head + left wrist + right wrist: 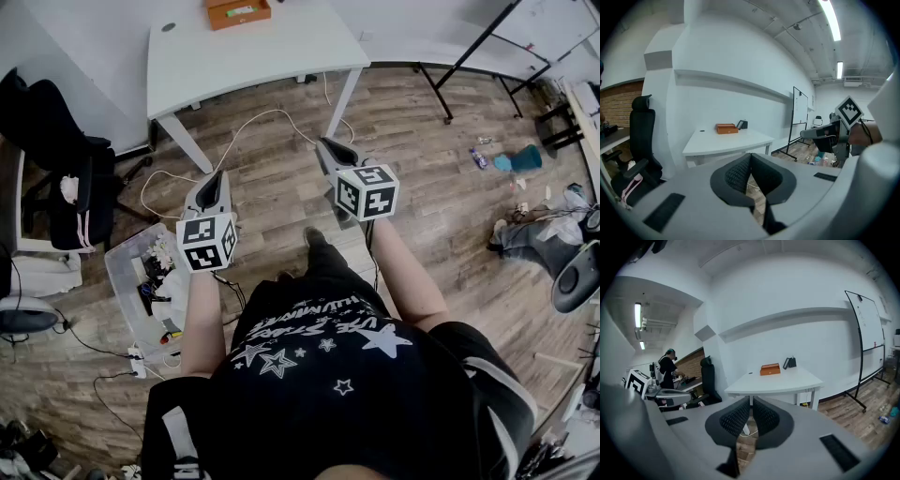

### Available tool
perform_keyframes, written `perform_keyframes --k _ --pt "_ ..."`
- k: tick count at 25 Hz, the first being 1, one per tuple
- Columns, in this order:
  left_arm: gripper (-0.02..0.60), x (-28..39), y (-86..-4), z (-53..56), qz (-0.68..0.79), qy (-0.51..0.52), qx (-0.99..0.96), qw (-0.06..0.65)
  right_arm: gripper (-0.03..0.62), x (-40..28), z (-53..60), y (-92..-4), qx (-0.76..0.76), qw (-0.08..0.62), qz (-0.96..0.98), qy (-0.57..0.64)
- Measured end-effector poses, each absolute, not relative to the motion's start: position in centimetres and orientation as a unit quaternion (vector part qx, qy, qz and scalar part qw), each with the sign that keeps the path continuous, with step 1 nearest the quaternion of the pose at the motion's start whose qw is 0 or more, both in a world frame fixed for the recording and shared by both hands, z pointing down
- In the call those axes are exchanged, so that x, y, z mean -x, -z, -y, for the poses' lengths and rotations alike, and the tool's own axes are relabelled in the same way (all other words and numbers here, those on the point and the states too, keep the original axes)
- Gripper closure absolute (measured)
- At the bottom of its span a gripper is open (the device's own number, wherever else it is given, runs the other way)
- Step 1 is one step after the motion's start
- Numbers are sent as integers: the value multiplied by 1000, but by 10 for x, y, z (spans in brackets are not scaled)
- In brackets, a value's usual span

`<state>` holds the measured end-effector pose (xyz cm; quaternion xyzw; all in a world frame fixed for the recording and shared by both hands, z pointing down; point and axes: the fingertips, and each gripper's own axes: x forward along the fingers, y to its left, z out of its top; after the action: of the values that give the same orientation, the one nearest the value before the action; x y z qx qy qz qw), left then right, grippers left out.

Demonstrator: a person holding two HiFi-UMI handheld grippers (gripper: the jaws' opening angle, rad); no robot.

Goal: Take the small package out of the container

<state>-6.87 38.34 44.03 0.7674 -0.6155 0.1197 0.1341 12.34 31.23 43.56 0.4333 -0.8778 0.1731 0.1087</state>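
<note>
Left claw (217, 180) and right claw (330, 148) closed, empty, orange container (238, 12) on white table (281, 52) ahead, cable (253, 120) on floor between

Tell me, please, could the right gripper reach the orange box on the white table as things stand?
Probably not yet: the right gripper hangs over the wooden floor, short of the white table, and the orange box sits near its far edge. Nothing blocks the way; stepping forward should do.

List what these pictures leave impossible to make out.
- Inside the orange box: the head view's top edge cuts it, and both gripper views show only its side, far off.
- The black item beside it: too small to identify.
- Inside the clear floor bin: jumbled, small, partly behind the left gripper.
</note>
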Motion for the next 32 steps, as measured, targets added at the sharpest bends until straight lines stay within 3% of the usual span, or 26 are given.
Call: perform_keyframes --k 22,32 --pt "561 96 -448 -388 620 -121 -760 151 540 -102 -313 -445 -431 93 877 -192" --pt "561 90 -435 -342 618 -111 -766 138 540 -103 -263 -451 -428 99 878 -188"
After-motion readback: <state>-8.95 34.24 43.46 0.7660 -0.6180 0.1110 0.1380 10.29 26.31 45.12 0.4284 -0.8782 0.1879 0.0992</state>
